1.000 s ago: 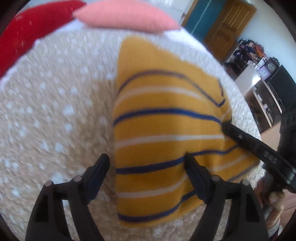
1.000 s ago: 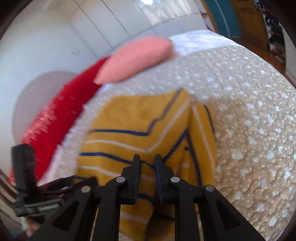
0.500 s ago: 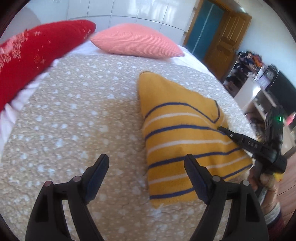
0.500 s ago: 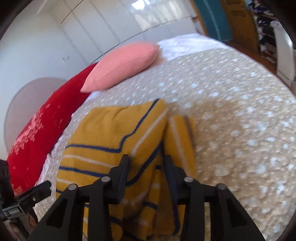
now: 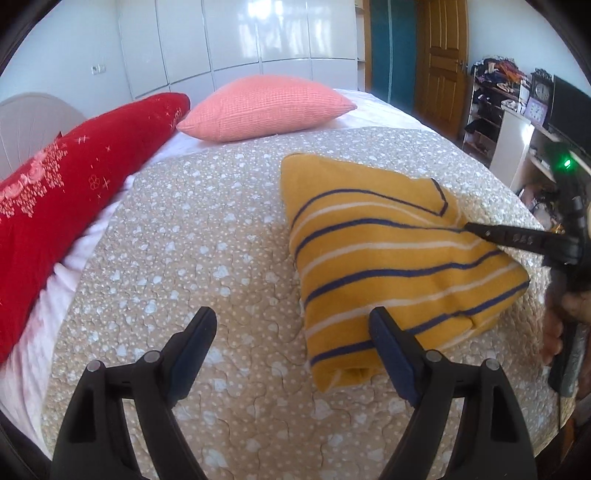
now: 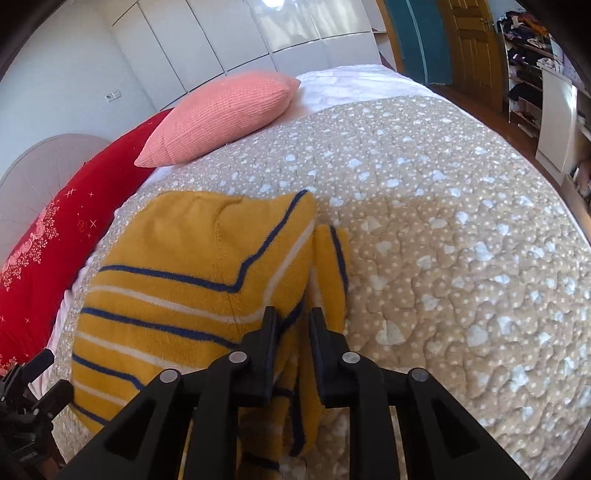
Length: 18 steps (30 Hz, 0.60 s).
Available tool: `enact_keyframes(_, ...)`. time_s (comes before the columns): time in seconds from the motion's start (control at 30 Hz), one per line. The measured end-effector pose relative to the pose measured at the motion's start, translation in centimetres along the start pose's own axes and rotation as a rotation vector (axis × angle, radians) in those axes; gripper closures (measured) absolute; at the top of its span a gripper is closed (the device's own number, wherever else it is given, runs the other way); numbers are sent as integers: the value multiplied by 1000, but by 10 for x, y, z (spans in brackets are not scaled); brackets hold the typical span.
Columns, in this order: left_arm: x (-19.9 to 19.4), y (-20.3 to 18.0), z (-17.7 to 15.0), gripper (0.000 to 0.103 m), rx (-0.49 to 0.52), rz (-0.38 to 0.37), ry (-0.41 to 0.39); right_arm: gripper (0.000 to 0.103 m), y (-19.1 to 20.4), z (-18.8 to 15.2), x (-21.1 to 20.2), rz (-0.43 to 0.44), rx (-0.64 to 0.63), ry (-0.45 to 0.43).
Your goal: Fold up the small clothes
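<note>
A folded mustard-yellow garment with blue and white stripes [image 5: 388, 251] lies on the beige spotted bedspread [image 5: 207, 258]. It also shows in the right wrist view [image 6: 192, 280]. My left gripper [image 5: 291, 332] is open and empty, held above the bedspread just left of the garment's near edge. My right gripper [image 6: 291, 321] has its jaws a little apart over the garment's right edge, with cloth showing between them; the grip is unclear. The right gripper also shows in the left wrist view [image 5: 476, 229], its tip at the garment's right edge.
A pink pillow [image 5: 266, 107] and a long red pillow [image 5: 74, 184] lie at the head of the bed. White wardrobe doors [image 5: 258, 33] stand behind. A wooden door [image 5: 439, 55] and cluttered shelves [image 5: 495, 96] are at the right.
My left gripper has lifted and drawn back from the garment, staying open. My right gripper's jaws parted, then narrowed again at the garment's right edge. The garment lies folded on the bed.
</note>
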State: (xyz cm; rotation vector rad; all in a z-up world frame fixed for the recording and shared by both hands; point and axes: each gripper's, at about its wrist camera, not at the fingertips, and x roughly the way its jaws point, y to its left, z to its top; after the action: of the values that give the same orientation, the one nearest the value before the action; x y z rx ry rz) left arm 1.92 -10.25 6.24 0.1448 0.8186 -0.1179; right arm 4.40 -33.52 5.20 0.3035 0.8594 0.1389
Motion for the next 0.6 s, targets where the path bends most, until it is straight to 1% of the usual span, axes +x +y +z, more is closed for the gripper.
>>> enact_keyframes(0.03, -2, -1, 0, 19, 9, 11, -7, 84, 0, 0, -7, -10, -4, -15)
enact_keyframes(0.1, -7, -4, -1, 19, 20, 22, -20, 84, 3, -1, -26, -32, -12, -78)
enact_keyframes(0.17, -11, -7, -1, 19, 28, 27, -29, 84, 10, -4, -48, -12, -18, -145)
enact_keyframes(0.27, -17, -10, -2, 19, 39, 38, -39, 84, 26, -7, -63, 35, -55, -179)
enact_keyframes(0.33, -20, -11, -3, 19, 42, 43, -43, 84, 37, -14, -60, 66, -95, -161)
enact_keyframes(0.37, -21, -11, -3, 19, 44, 47, -45, 84, 43, -19, -55, 71, -123, -136)
enact_keyframes(0.43, -24, -10, -3, 19, 48, 51, -47, 84, 48, -30, -41, 49, -146, -93)
enact_keyframes(0.47, -24, -10, -3, 19, 49, 51, -48, 84, 47, -36, -30, 20, -151, -58)
enact_keyframes(0.5, -25, -8, -3, 19, 48, 50, -47, 79, 45, -39, -19, -7, -153, -23)
enact_keyframes(0.53, -24, -9, -3, 19, 46, 45, -45, 69, 42, -42, -12, -23, -153, 10)
enact_keyframes(0.57, -24, -6, -2, 19, 39, 29, -41, 66, 36, -44, -7, -28, -144, 26)
enact_keyframes(0.6, -23, -2, 0, 19, 26, 16, -40, 59, 32, -44, -9, -25, -130, 15)
